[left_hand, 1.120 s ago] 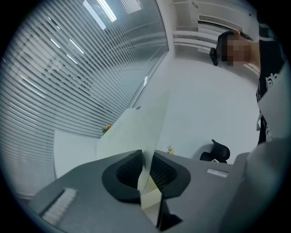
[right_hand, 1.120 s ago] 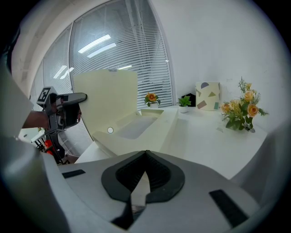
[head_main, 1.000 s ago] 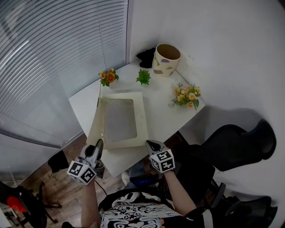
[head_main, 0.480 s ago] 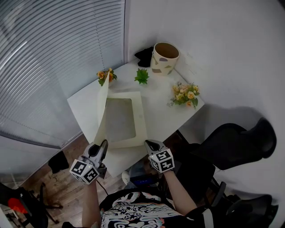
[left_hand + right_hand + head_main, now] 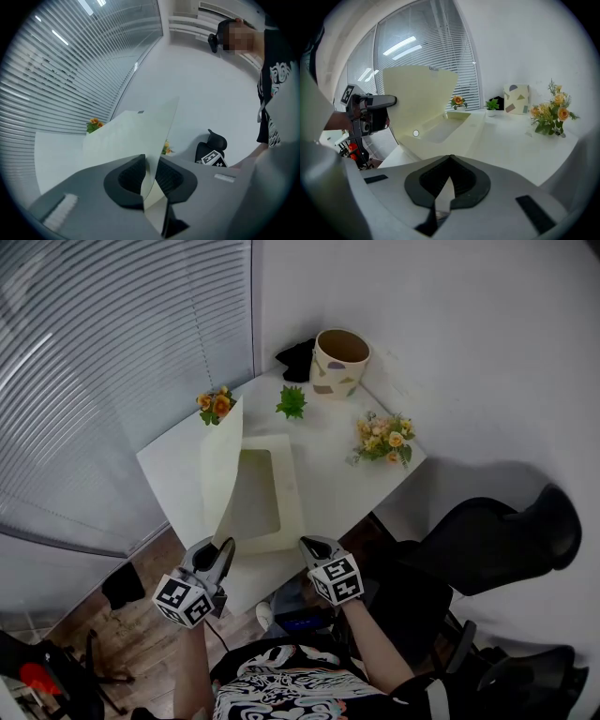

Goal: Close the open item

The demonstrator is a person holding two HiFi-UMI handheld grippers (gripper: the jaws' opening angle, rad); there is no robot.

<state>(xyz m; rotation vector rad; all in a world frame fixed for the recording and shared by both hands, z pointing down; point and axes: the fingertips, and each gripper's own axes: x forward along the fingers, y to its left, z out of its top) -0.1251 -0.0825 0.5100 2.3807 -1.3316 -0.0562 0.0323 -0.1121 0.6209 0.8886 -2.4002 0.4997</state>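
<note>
The left tool (image 5: 221,547) pinches the near corner of the raised lid (image 5: 223,460), which runs off to its 12 o'clock; its jaws have just been easing apart. The cream box (image 5: 289,495) lies on the surface (image 5: 337,474). The right tool (image 5: 305,542) sits at the box's 5 o'clock, jaws together and empty.

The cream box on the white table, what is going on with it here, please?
A person is closing a flat cream box on the white table. Its lid stands almost upright, with its edge between the jaws of the left tool. These jaws have just been opening, and whether the pads press on the lid is unclear. The right tool hovers shut and empty by the box's near corner. The lid is not yet down.
</note>
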